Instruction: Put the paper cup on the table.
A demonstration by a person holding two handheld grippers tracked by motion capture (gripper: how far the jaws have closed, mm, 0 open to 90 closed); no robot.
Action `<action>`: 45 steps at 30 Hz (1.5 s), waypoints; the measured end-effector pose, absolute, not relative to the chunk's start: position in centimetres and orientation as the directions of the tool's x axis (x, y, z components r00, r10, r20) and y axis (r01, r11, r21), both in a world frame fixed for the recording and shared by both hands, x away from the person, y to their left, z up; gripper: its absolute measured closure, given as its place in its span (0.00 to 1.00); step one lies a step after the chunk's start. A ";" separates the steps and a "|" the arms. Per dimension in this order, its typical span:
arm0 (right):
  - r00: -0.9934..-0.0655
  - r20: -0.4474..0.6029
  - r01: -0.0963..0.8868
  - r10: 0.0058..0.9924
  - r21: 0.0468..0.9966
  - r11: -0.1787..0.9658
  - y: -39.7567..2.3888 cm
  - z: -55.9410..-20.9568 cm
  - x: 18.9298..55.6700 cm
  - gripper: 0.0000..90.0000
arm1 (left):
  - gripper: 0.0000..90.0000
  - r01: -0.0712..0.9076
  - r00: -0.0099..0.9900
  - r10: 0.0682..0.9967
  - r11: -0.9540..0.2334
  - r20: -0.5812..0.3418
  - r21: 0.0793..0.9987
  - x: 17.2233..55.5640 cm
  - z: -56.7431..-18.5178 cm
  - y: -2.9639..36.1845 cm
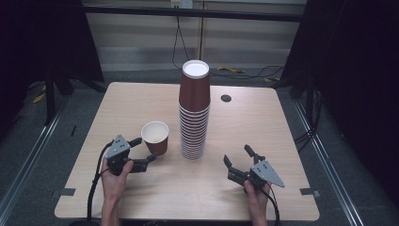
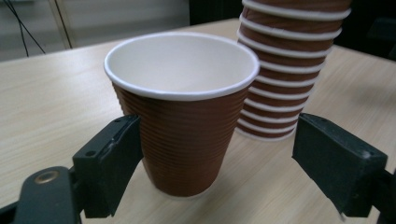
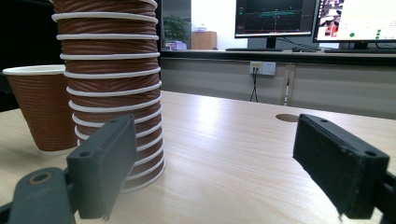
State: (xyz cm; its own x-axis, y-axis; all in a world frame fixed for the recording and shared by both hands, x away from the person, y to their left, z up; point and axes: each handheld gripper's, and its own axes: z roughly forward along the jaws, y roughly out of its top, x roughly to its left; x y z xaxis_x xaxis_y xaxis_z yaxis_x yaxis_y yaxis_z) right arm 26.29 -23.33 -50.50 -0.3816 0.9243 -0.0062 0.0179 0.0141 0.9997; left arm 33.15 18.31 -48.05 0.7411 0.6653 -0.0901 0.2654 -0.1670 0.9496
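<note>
Brown ribbed paper, white inside, makes up the single cup [image 2: 182, 112], which stands upright on the table [image 1: 263, 127] between the jaws of the left gripper [image 1: 143, 153], hard against the left jaw and apart from the right one. These jaws are seen spread wider than the cup, with nothing clamped. Such a cup is judged very light, thin-walled and easily crushed or tipped, so a gentle hold low on the ribbed wall, below the rolled rim, is advised. Beyond it and to its right stands the tall stack of cups [image 1: 194, 113]. The right gripper [image 1: 241, 162] is held wide open and empty.
</note>
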 end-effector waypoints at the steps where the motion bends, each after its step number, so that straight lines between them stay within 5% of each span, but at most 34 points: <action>1: -0.382 -0.006 0.018 0.924 1.000 0.014 -23.3 -50.5 26.3 0.15 | 0.17 0.264 0.743 0.662 -0.155 -0.098 0.952 32.9 -48.1 18.3; 12: -0.382 -0.006 0.018 0.924 1.000 0.014 -23.3 -50.5 26.3 0.15 | 0.17 0.151 0.755 0.654 -0.098 -0.051 0.984 30.7 -48.2 16.3; 36: -0.381 -0.006 0.018 0.924 1.000 0.014 -23.3 -50.5 26.3 0.15 | 0.17 0.133 0.756 0.650 -0.038 -0.077 0.990 28.6 -51.0 11.3; 45: -0.382 -0.006 0.018 0.924 1.000 0.014 -23.3 -50.5 26.3 0.15 | 0.17 0.039 0.764 0.644 -0.003 -0.028 0.999 27.8 -51.3 11.4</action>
State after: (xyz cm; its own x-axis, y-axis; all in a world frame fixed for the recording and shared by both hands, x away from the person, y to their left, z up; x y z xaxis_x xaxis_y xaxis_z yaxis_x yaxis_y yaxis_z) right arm 26.28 -23.33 -50.51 -0.3816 0.9243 -0.0059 0.0182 0.0139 0.9997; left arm 27.84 11.36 -51.33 0.7644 0.6441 -0.0280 0.0392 -0.0031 0.9992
